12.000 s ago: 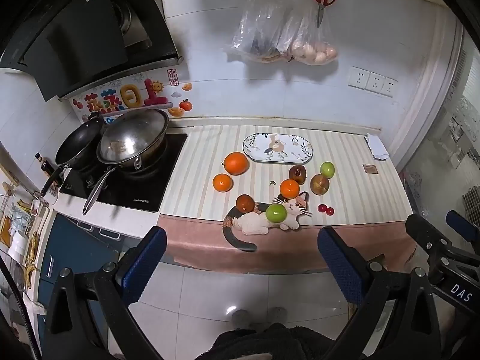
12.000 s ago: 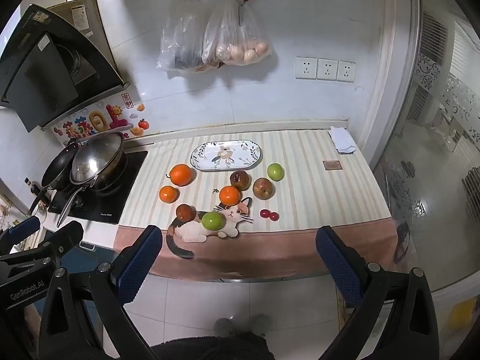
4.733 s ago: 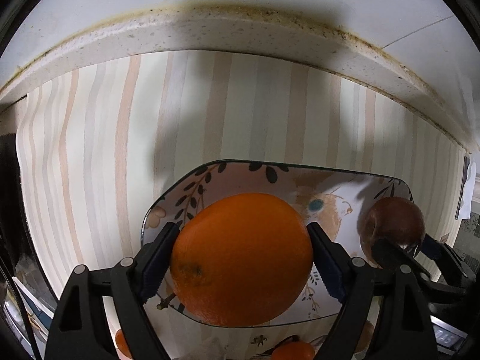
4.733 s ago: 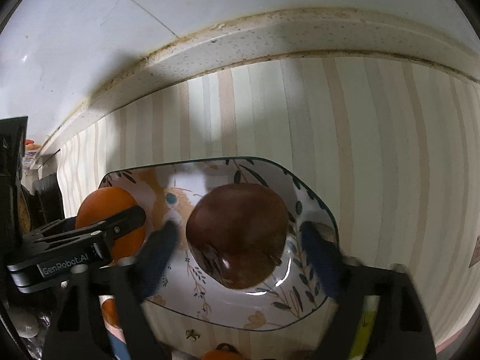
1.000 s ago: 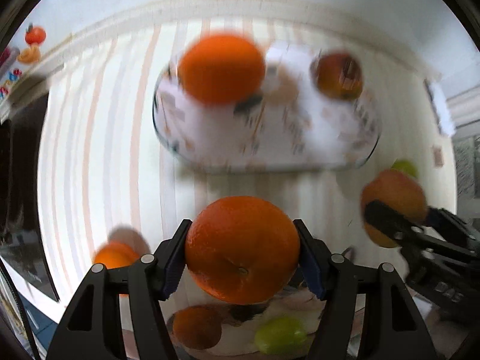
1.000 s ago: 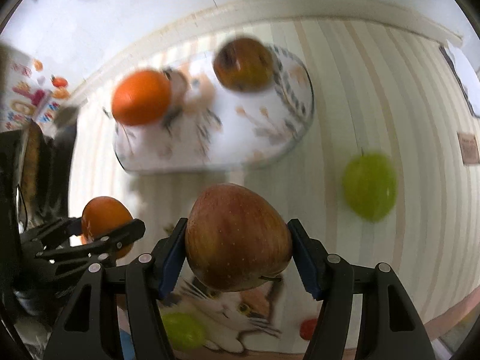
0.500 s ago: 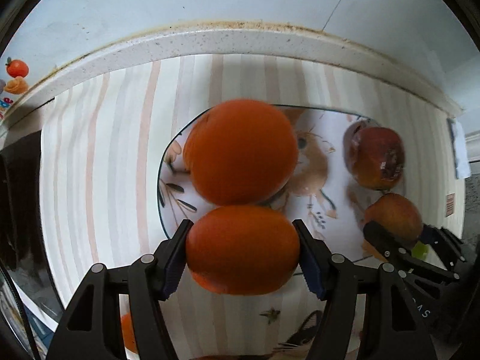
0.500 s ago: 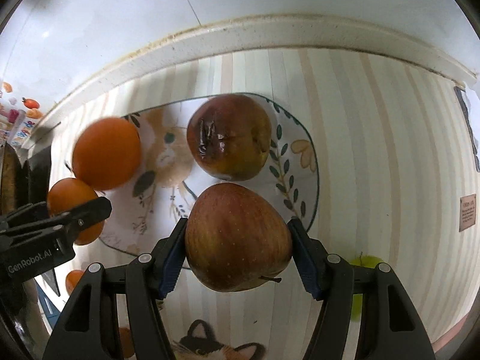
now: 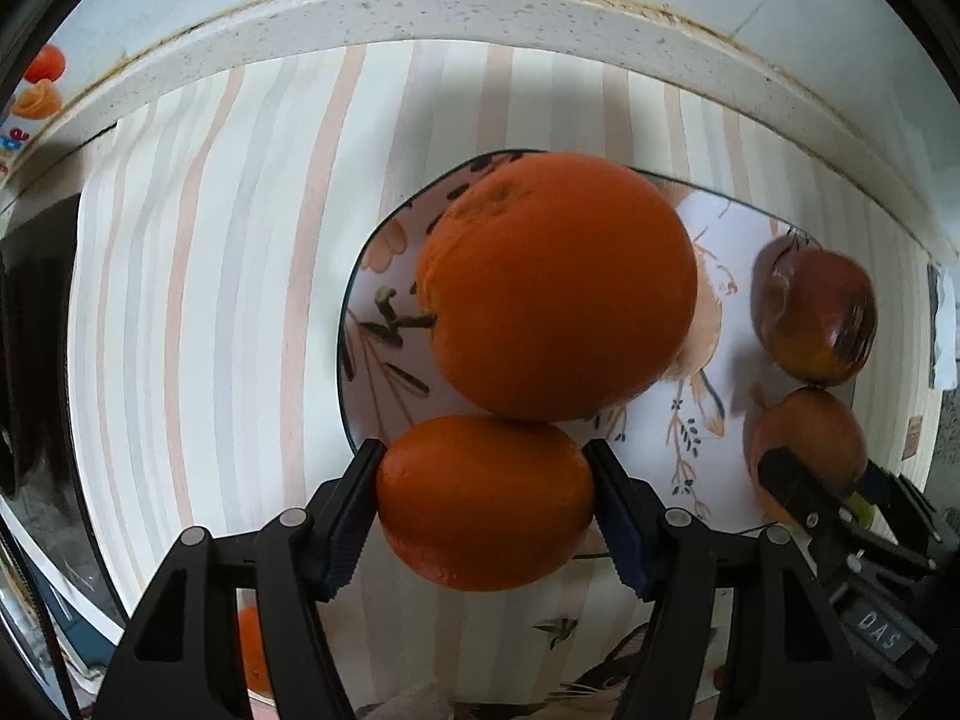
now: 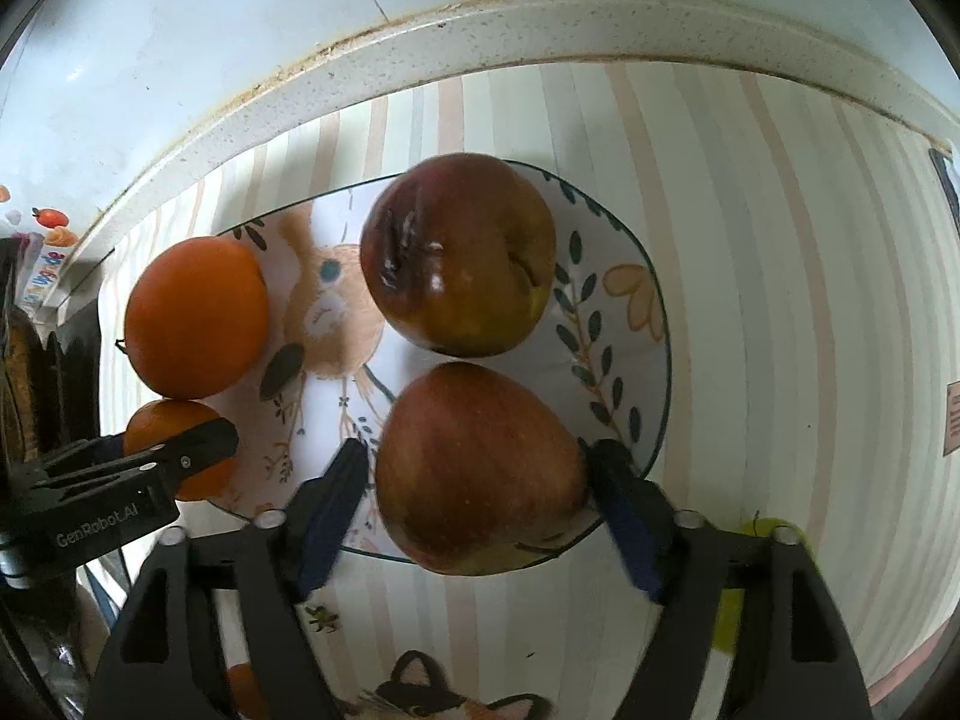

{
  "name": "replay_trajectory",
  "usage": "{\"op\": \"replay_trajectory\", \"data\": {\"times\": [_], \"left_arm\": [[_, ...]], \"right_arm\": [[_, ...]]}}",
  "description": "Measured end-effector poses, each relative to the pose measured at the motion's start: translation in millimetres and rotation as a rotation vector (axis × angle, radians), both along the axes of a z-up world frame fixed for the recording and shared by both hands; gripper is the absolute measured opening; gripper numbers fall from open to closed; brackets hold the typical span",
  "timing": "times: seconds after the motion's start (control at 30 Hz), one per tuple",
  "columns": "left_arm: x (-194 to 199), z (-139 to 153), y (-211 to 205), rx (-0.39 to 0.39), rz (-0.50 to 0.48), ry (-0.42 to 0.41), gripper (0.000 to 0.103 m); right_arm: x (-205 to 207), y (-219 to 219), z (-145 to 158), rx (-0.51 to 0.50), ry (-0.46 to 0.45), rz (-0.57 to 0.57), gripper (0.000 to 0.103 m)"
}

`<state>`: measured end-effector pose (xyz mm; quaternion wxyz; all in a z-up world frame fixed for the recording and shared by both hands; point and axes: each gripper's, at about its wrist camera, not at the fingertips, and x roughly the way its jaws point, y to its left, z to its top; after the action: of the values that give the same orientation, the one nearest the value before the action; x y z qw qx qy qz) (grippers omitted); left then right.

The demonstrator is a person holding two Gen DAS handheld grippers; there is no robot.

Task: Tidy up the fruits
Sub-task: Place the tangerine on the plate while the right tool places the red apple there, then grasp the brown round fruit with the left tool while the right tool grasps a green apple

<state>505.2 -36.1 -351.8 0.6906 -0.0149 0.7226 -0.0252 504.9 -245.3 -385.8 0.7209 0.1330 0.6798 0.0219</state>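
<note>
placement stage: both grippers are at the plate (image 10: 651,324) with fruit between their jaws, and two fruits already lie on it.

left gripper (image 9: 486,507): jaws closed onto a small orange (image 9: 485,504), pads pressed against its two sides. the small orange sits at the near left rim of the plate, touching the large orange (image 9: 558,285) that rests on the plate just behind it. whether it already bears on the plate cannot be told. grouping orange next to orange appears to be the reason for this position.

right gripper (image 10: 480,471): jaws spread slightly wider than the red apple (image 10: 480,465) between them; a narrow gap shows on each side in the right wrist view, so the apple seems to be resting at the near right part of the plate rather than clamped. it lies just in front of the dark apple (image 10: 459,255), close to touching it. apples are thus kept at the right end, oranges at the left.

remaining items: a green fruit (image 10: 765,531) lies on the striped desk (image 10: 780,240) beside the plate, partly hidden by the right gripper. another orange fruit (image 9: 255,651) shows low in the left wrist view. the task is judged partly done.

caution: round fruit may roll when the jaws open; release only once it is seated against its neighbour.
</note>
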Motion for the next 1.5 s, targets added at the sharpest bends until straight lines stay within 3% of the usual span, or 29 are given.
{"op": "replay_trajectory", "data": {"times": [0.1,0.27,0.7,1.2,1.5], "left_arm": [[-2,4,3,0.010,0.002,-0.015,0.068],[-4,18,4,0.029,-0.014,-0.045,0.086],[-54,82,17,0.042,0.001,-0.160,0.086],[-140,168,9,0.055,-0.056,-0.388,0.086],[-179,207,7,0.032,-0.076,-0.444,0.086]], "right_arm": [[2,3,2,-0.030,0.010,0.007,0.093],[-4,3,12,-0.057,0.019,0.013,0.094],[-50,3,73,-0.094,-0.047,0.026,0.094],[-131,14,174,-0.147,-0.234,0.014,0.094],[-178,18,232,-0.147,-0.336,-0.014,0.094]]}}
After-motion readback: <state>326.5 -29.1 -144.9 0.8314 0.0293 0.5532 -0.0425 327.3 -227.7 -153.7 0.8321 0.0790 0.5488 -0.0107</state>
